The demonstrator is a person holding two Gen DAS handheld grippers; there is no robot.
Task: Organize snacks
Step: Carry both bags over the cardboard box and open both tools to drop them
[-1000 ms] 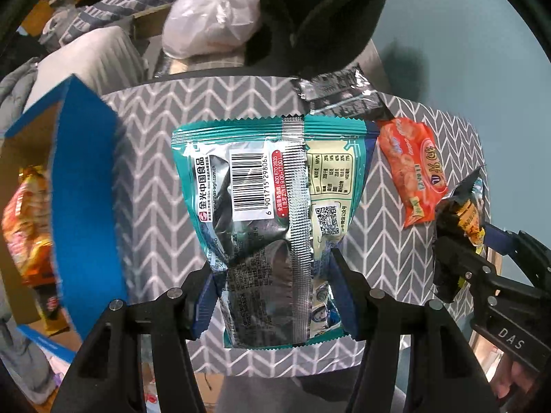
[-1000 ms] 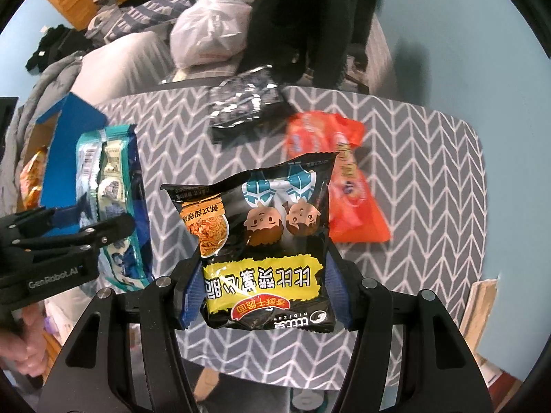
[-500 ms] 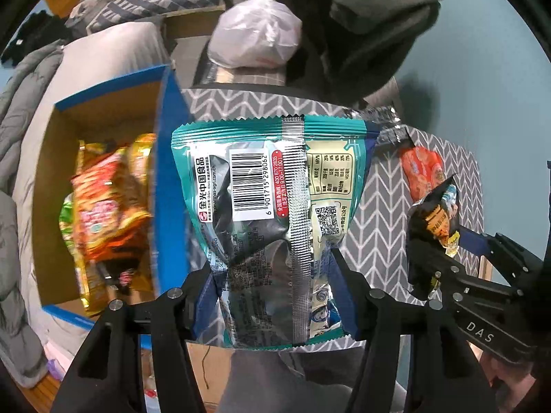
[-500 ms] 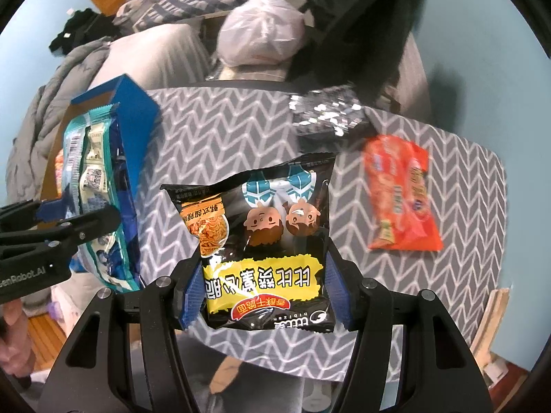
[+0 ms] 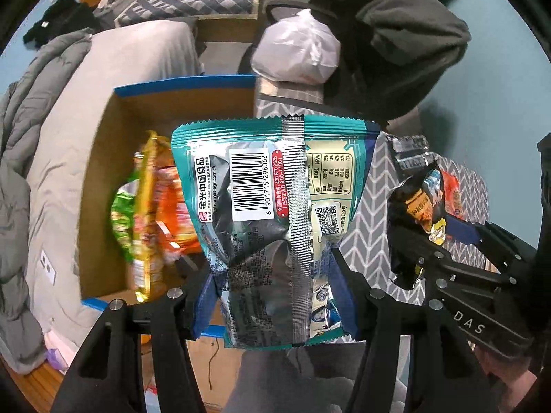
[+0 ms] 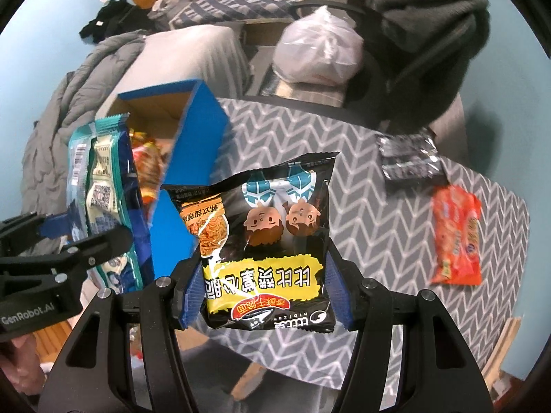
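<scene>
Partway through: left gripper [image 5: 275, 296] clamps a teal snack bag [image 5: 275, 213] over the blue box [image 5: 100, 179] already holding packets, right gripper [image 6: 265, 292] grips a black snack bag [image 6: 265, 237], while orange packet [image 6: 456, 237] and silver packet [image 6: 408, 158] wait on the table ahead-right

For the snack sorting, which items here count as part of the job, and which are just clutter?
Job:
- teal packet in left gripper
- black packet in right gripper
- blue box with snacks
- orange packet, silver packet on table

Clutter:
- white plastic bag
- grey bedding
- dark garment
</scene>
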